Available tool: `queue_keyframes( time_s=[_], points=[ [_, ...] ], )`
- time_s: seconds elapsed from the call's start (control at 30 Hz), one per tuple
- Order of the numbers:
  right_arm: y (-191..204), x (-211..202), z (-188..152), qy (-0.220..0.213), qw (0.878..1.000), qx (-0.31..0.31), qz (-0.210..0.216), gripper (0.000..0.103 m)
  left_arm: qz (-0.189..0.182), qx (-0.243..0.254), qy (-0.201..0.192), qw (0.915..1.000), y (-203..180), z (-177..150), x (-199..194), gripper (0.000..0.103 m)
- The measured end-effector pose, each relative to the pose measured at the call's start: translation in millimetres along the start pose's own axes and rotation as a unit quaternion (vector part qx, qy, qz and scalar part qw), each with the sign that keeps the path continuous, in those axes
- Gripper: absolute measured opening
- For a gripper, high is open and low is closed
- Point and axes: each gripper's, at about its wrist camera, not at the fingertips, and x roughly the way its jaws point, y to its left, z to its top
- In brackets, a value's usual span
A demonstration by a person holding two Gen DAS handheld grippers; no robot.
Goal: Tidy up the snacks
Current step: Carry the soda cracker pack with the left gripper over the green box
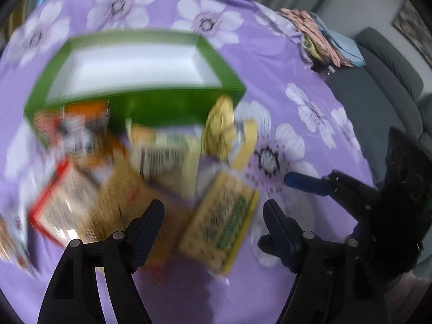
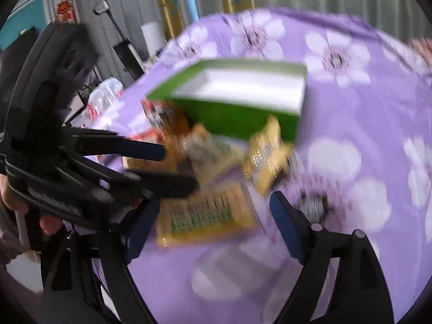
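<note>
An open green box with a white inside (image 1: 135, 67) stands on the purple flowered cloth (image 1: 270, 54); it also shows in the right wrist view (image 2: 237, 91). Several snack packets lie in front of it: an orange one (image 1: 89, 132), a barcode packet (image 1: 162, 154), a gold bag (image 1: 218, 129), a red-edged pack (image 1: 62, 205) and a yellow-green cracker pack (image 1: 224, 221), also seen in the right wrist view (image 2: 208, 216). My left gripper (image 1: 213, 229) is open above the cracker pack. My right gripper (image 2: 213, 224) is open over the same pack. Both views are blurred.
The right gripper (image 1: 324, 186) shows at the right of the left wrist view, and the left gripper (image 2: 170, 167) at the left of the right wrist view. A folded patterned cloth (image 1: 321, 35) lies at the table's far right edge. A grey sofa (image 1: 383, 81) stands beyond. Plastic bottles (image 2: 105, 94) stand left.
</note>
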Motion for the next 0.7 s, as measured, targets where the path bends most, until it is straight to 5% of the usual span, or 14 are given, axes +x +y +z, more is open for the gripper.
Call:
queue_keyframes(
  time_s=[0.23,0.33,0.63,0.7],
  points=[
    [17,4,-37,0.026,0.999,0.021,0.04,0.084,-0.037,0.021,0.039,0.9983,-8,-1,10,0.076],
    [20,4,-41,0.018,0.999,0.027,0.036,0.084,-0.01,0.014,0.046,0.9988,-8,-4,8,0.076],
    [-22,20,-24,0.046,0.996,-0.061,0.036,0.082,0.008,-0.139,0.002,0.9903,12,-43,-9,0.076],
    [-30,28,-15,0.055,0.992,-0.085,0.075,0.08,0.0,-0.174,-0.004,0.9847,16,-45,-6,0.076]
  ],
)
